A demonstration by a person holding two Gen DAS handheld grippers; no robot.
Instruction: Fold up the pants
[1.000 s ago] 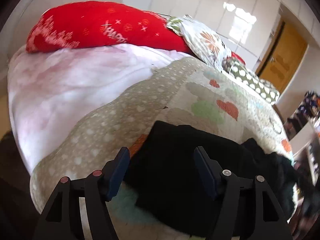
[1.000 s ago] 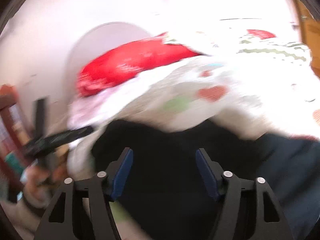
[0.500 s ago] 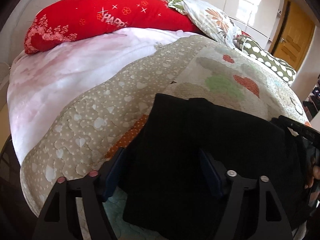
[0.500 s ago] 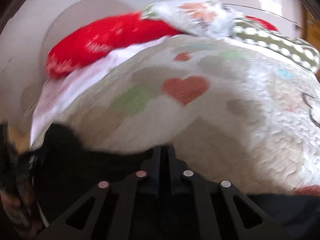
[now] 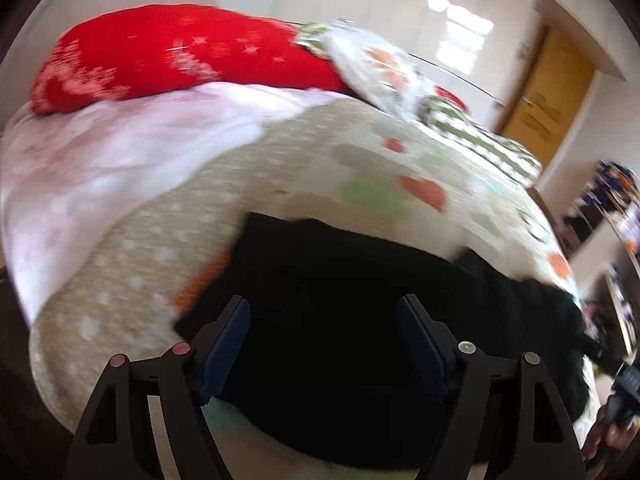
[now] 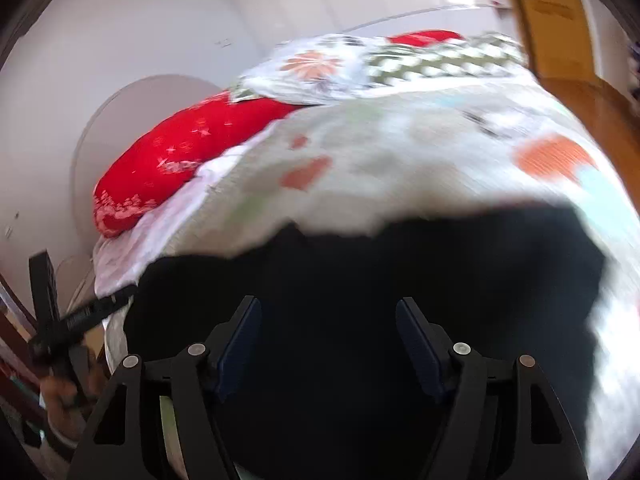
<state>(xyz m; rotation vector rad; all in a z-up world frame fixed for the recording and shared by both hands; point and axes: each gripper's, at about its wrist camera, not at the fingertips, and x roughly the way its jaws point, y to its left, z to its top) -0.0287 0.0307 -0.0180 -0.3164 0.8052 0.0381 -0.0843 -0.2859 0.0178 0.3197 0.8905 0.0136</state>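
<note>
Blurred quilt (image 5: 248, 184), featureless black pants (image 5: 340, 320)

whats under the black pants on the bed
The black pants lie on a quilt with hearts, which shows all around them, with an orange patch at their left edge. What the quilt looks like directly beneath them is covered.

2 wrist fisheyes, angled down close over the bed (image 5: 168, 248), sharing black pants (image 5: 340, 320), red pillow (image 6: 192, 148)
</note>
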